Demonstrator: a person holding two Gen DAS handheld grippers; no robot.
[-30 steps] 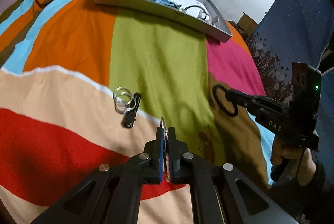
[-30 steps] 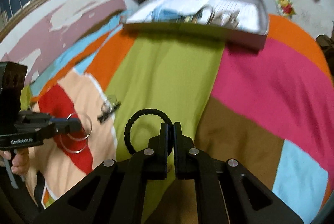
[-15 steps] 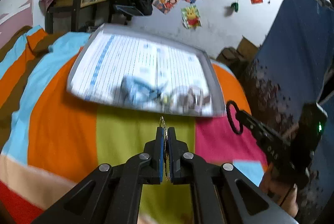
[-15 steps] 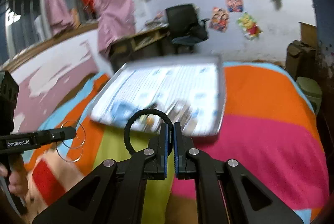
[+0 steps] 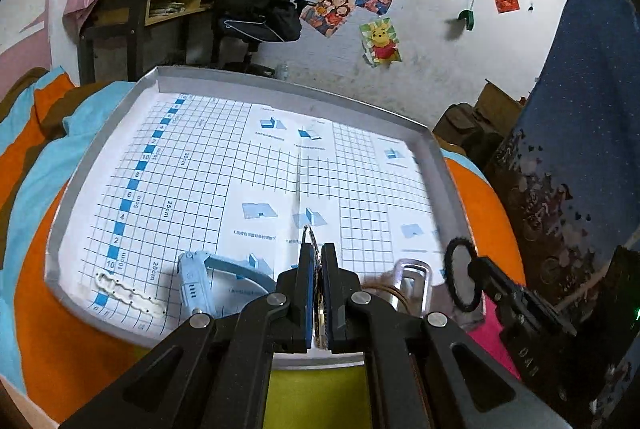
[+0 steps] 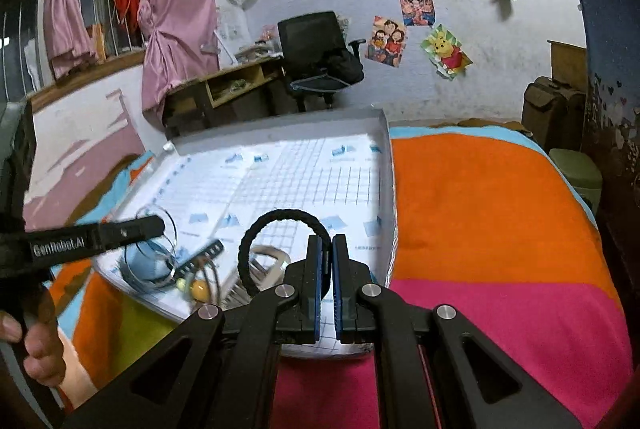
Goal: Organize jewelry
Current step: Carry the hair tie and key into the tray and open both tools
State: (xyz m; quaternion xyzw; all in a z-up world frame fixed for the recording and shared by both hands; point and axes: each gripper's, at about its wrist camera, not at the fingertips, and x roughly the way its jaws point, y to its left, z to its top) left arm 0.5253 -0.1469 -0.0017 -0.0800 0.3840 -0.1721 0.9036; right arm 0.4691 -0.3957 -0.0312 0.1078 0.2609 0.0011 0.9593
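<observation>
Both grippers are hovering above the shallow grey grid-lined tray at frame centre for release: left gripper is clamping thin clear hoop bangles; right gripper is pinching a black braided ring.

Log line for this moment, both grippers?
left gripper: shut on hoop rings | right gripper: shut on black band | both over tray

Printed on the grid sheet lining the tray, left of centre in the left wrist view: "30cm", "25cm", "20cm", beside a blue-and-white scale numbered 2, 4, 6, 8, 10. Lettered in white along the left gripper arm, at the left edge of the right wrist view: "GenRobot.AI".
</observation>
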